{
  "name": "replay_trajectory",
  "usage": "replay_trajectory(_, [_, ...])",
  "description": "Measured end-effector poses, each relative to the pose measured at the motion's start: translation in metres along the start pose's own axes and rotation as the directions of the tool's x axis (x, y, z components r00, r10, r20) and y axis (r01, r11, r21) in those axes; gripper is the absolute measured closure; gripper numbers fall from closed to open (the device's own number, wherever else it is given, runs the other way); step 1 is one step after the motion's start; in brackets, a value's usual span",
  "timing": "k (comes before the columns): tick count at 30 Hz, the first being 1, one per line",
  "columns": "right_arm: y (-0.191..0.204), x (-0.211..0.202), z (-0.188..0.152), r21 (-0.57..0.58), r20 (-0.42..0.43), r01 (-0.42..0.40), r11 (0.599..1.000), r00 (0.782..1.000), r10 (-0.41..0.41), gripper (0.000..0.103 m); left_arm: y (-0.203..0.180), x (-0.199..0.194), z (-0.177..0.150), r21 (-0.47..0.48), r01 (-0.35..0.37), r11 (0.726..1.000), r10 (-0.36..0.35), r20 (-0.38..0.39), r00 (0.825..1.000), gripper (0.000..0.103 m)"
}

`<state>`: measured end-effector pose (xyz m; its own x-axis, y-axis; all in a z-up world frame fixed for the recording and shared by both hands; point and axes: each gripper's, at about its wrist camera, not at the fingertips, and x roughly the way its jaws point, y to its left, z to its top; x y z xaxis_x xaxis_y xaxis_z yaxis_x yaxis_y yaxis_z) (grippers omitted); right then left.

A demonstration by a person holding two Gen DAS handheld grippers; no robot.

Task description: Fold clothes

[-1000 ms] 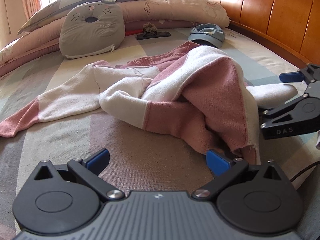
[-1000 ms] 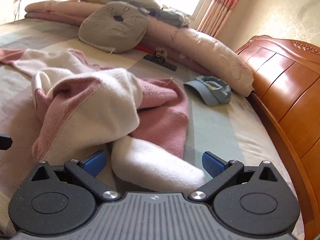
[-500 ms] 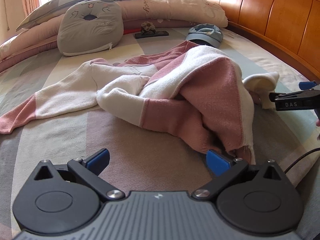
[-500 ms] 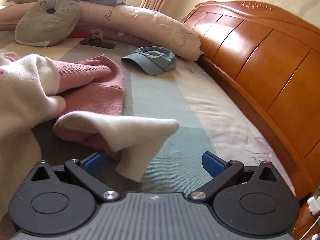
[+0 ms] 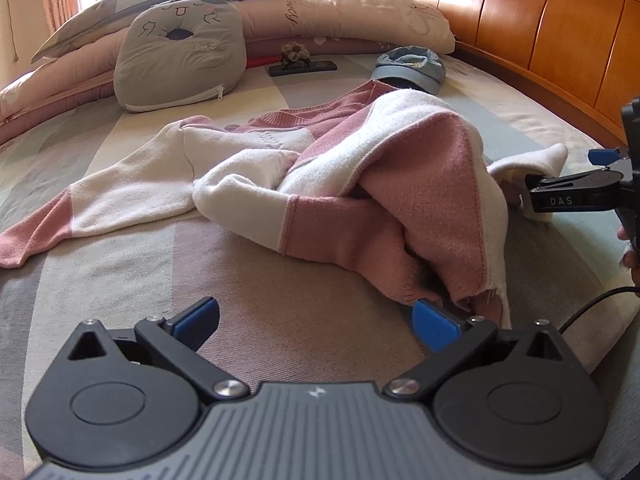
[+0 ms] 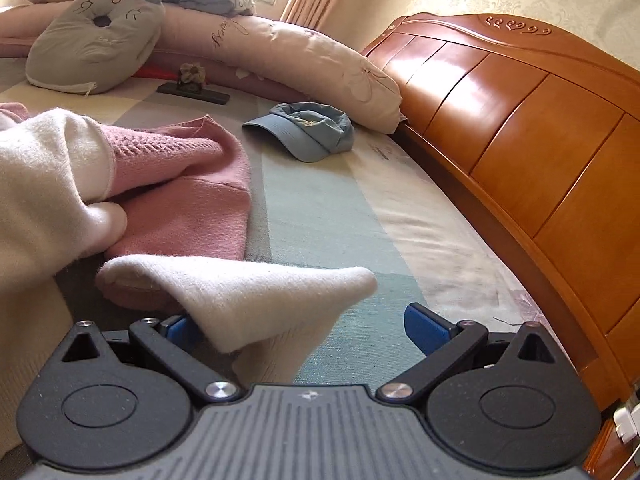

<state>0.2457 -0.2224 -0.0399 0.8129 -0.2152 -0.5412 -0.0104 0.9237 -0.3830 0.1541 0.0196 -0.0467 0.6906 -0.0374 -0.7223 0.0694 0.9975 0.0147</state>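
Right claw [image 6: 304, 330] sits spread around the white sleeve tip [image 6: 256, 296] of my crumpled sweater [image 5: 360, 184] on the bed [image 5: 280, 300], nearer than the spread left claw [image 5: 316, 316] by the hem.

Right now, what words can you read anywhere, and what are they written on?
"DAS": white letters on the black right gripper, seen from the left wrist.
"cat": stitched on the grey cat-face cushion.
Cursive writing on the long cream bolster pillow: too curly to read surely.
Blue denim cap: no readable text.
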Motion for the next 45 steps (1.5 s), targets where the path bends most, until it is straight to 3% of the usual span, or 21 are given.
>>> replay_trajectory(4, [0.021, -0.008, -0.001, -0.137, 0.068, 0.027, 0.99, 0.998, -0.017, 0.001, -0.007, -0.001, -0.002, 0.034, 0.015, 0.999, -0.015, 0.002, 1.0, 0.001])
replay_trajectory(7, [0.04, -0.013, -0.003, -0.267, 0.126, 0.063, 0.962, 0.992, -0.029, 0.007, -0.005, -0.002, -0.004, 0.033, 0.005, 0.999, -0.006, 0.003, 1.0, 0.001])
replay_trajectory(10, [0.053, -0.018, -0.008, -0.39, 0.141, 0.03, 0.921, 0.99, 0.028, 0.02, 0.0, -0.002, -0.004, 0.015, 0.001, 1.0, -0.001, -0.001, 1.0, 0.001])
replay_trajectory(15, [0.064, -0.014, -0.017, -0.547, 0.088, -0.03, 0.836, 0.992, 0.093, 0.041, 0.0, -0.002, -0.005, 0.016, -0.003, 1.0, 0.003, -0.004, 1.0, 0.001])
replay_trajectory(18, [0.064, -0.012, -0.021, -0.614, 0.083, -0.022, 0.789, 0.992, 0.093, 0.06, -0.001, -0.001, -0.005, 0.026, -0.003, 1.0, 0.003, -0.006, 1.0, 0.001])
replay_trajectory(20, [0.061, -0.012, -0.022, -0.645, 0.081, -0.013, 0.764, 0.993, 0.086, 0.077, -0.003, -0.001, -0.005, 0.03, -0.001, 1.0, 0.001, -0.008, 1.0, 0.001])
replay_trajectory(25, [0.041, -0.016, -0.016, -0.671, 0.068, -0.018, 0.741, 0.994, 0.086, 0.082, -0.007, 0.0, -0.004, 0.04, -0.001, 0.999, 0.001, -0.011, 1.0, 0.001])
replay_trajectory(31, [-0.001, 0.001, -0.003, -0.678, 0.075, 0.072, 0.732, 0.997, -0.029, 0.086, -0.013, 0.001, -0.002, 0.054, 0.001, 0.999, 0.0, -0.012, 1.0, 0.001])
replay_trajectory(37, [-0.049, 0.036, 0.03, -0.654, 0.076, 0.162, 0.739, 0.986, -0.149, 0.089, -0.019, 0.0, 0.0, 0.065, 0.006, 0.998, -0.005, -0.007, 1.0, 0.001])
replay_trajectory(39, [-0.059, 0.043, 0.042, -0.631, 0.089, 0.188, 0.753, 0.981, -0.171, 0.1, -0.02, 0.0, -0.001, 0.067, 0.006, 0.998, -0.006, -0.006, 1.0, 0.001])
replay_trajectory(42, [-0.072, 0.04, 0.058, -0.578, 0.116, 0.205, 0.79, 0.979, -0.169, 0.101, -0.019, 0.0, -0.001, 0.067, 0.003, 0.998, -0.002, -0.01, 1.0, 0.001])
replay_trajectory(44, [-0.08, 0.038, 0.067, -0.527, 0.111, 0.191, 0.828, 0.982, -0.156, 0.1, -0.018, 0.001, -0.001, 0.06, -0.002, 0.998, 0.003, -0.012, 1.0, 0.001])
replay_trajectory(45, [-0.085, 0.038, 0.07, -0.491, 0.067, 0.123, 0.862, 0.992, -0.103, 0.099, -0.017, 0.001, -0.001, 0.054, 0.0, 0.999, 0.0, -0.012, 1.0, 0.001])
